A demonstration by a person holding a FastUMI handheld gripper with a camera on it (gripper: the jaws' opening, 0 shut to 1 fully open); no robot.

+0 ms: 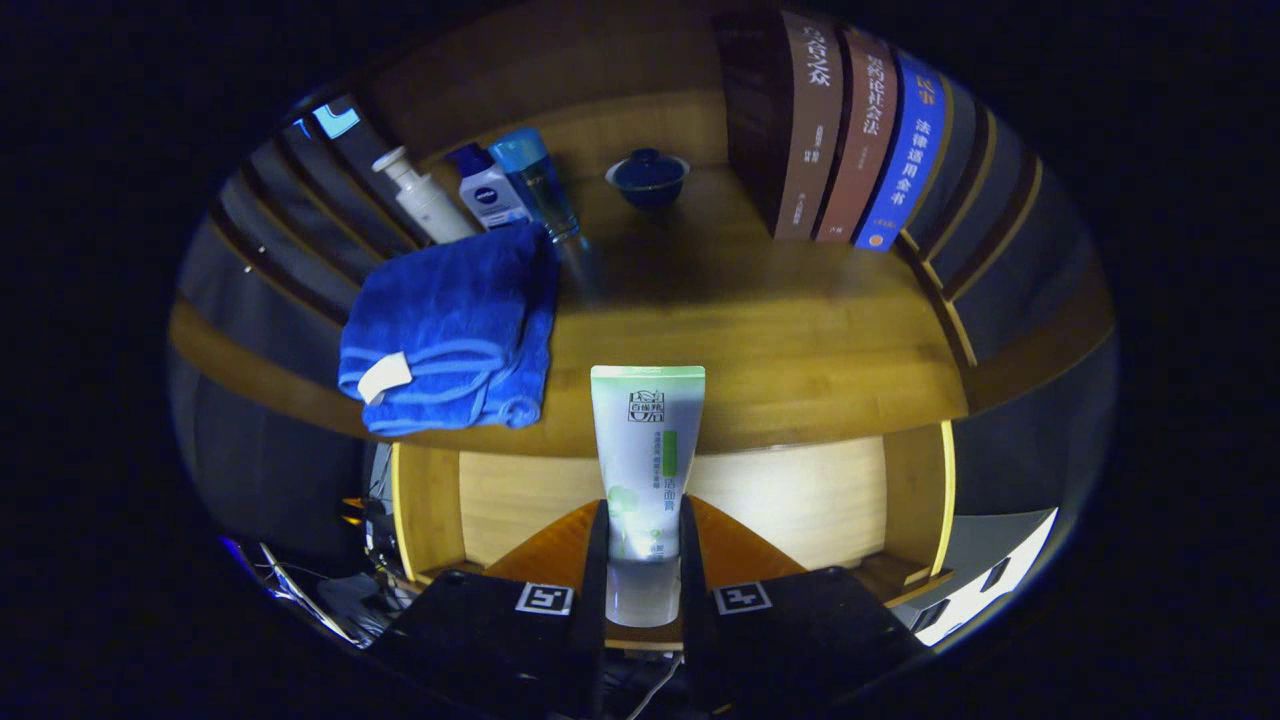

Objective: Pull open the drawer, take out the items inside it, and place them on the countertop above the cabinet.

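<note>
- Far left on the tabletop, a white pump bottle stands leaning against the wall.
- Just right of it stand a small white bottle with a dark cap and a clear blue bottle, the three close together in a row.
- Near side of those bottles, a folded blue towel lies at the left near edge of the tabletop, a white tag showing on its near-left fold.
- Middle: the claw is closed on a white tube with a green band on top, one finger pressing each side of its lower end; the tube stands upright between the fingers, its clear cap down.
- The tube is held over the open drawer, its top reaching up past the tabletop's near edge.
- The drawer's pale wooden bottom lies beyond the fingers, lit brightly, with wooden side walls left and right.
- Far middle, a small dark blue lidded bowl sits by the back wall.
- Far right, a row of books stands upright on the tabletop, spines facing out.
</note>
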